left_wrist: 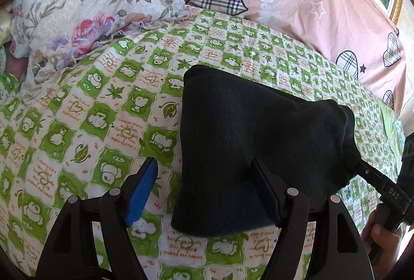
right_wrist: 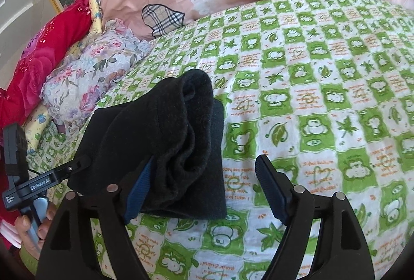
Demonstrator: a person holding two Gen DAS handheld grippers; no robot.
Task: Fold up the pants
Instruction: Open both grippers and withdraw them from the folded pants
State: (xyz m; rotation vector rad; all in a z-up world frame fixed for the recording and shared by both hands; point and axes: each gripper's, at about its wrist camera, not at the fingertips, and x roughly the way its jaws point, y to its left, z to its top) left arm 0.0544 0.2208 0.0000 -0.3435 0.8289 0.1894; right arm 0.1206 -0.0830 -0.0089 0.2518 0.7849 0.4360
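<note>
Green-checked bedsheet carries folded black pants; left gripper and right gripper gape, unclamped; nearby fingers could snag the pants' loose top fold.

Pants: dark, matt, fuzzy knit cloth. Bedsheet: smooth printed cotton-like cloth. Gripper fingers: ribbed blue pads, matt black plastic.

Soft, bright daylight filled both views; shadows were faint. Fisheye bending curved the edges into dark corners, and the black pants lost detail.
</note>
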